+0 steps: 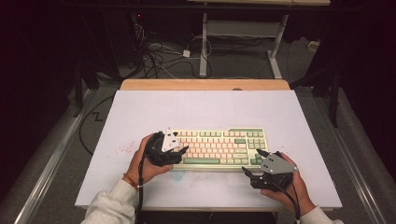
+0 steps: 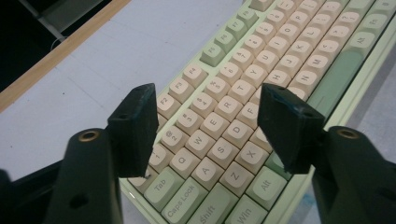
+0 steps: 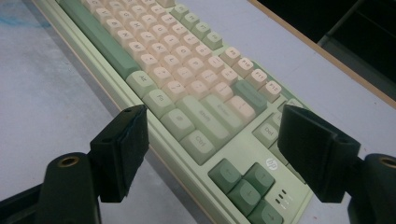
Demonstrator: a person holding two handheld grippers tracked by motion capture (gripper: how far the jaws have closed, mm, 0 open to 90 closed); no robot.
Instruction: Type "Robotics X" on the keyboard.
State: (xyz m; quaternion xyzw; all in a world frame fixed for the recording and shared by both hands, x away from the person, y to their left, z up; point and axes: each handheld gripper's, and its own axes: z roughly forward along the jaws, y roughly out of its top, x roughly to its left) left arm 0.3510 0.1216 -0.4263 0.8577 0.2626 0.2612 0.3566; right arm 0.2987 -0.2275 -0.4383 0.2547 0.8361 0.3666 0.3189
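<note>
A pale green keyboard (image 1: 219,147) with cream and green keys lies flat on the white tabletop (image 1: 196,109), a little right of centre. At the keyboard's left end, a hand holds my left gripper (image 1: 182,151) open. In the left gripper view its jaws (image 2: 208,93) hover wide apart above the letter keys (image 2: 243,84), and nothing is between them. My right gripper (image 1: 252,161) is open at the keyboard's front right corner. In the right gripper view (image 3: 215,114) one jaw is over the bare table and the other is over the keyboard (image 3: 187,70) near the arrow keys.
A wooden strip (image 1: 205,84) runs along the table's far edge. Beyond it are a desk frame (image 1: 243,42) and loose cables (image 1: 159,56) on the floor. Faint red marks (image 1: 123,150) dot the tabletop left of the keyboard. Dark surroundings flank both sides.
</note>
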